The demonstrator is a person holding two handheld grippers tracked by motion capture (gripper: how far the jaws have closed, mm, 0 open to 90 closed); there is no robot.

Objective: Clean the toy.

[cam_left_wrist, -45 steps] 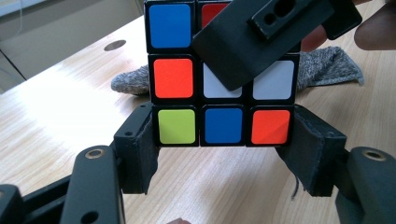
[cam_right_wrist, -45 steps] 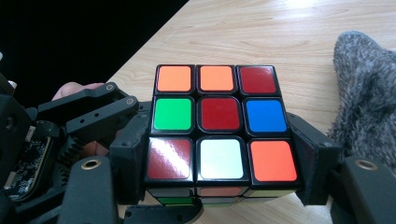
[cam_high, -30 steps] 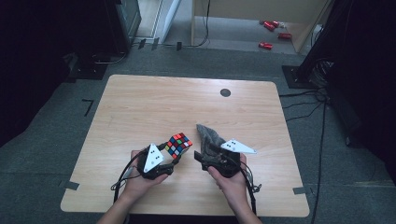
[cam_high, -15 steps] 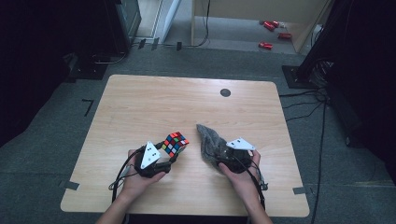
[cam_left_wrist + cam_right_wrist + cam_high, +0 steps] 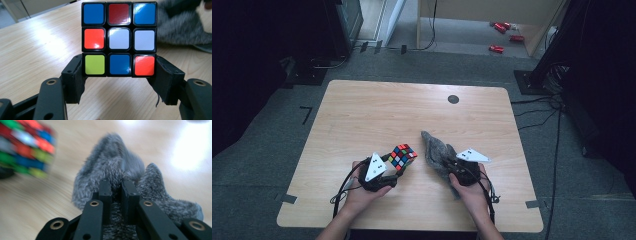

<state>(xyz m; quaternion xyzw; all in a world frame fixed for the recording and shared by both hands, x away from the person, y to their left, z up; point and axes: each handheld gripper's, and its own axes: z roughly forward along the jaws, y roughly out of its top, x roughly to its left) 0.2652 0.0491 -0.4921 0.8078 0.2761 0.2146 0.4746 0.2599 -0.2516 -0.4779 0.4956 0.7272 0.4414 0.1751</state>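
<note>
A scrambled Rubik's cube (image 5: 402,156) (image 5: 119,38) is held just above the wooden table (image 5: 387,110), near its front edge. My left gripper (image 5: 398,164) (image 5: 119,70) is shut on the cube's bottom layer, one pad on each side. To its right lies a grey fuzzy cloth (image 5: 434,147) (image 5: 112,157) (image 5: 180,27), bunched up on the table. My right gripper (image 5: 448,162) (image 5: 116,187) has just been closing, and its jaws now pinch a fold of the cloth between them. The cube (image 5: 25,147) is a blur at the left of the right gripper view.
A small black round mark (image 5: 453,99) sits at the table's far right. Cables trail from both grippers over the front edge. Beyond the table are dark equipment, floor cables and red objects (image 5: 503,26) on the floor.
My right gripper has dropped towards the table and shut on the grey cloth. The left gripper and the cube have kept their place.
</note>
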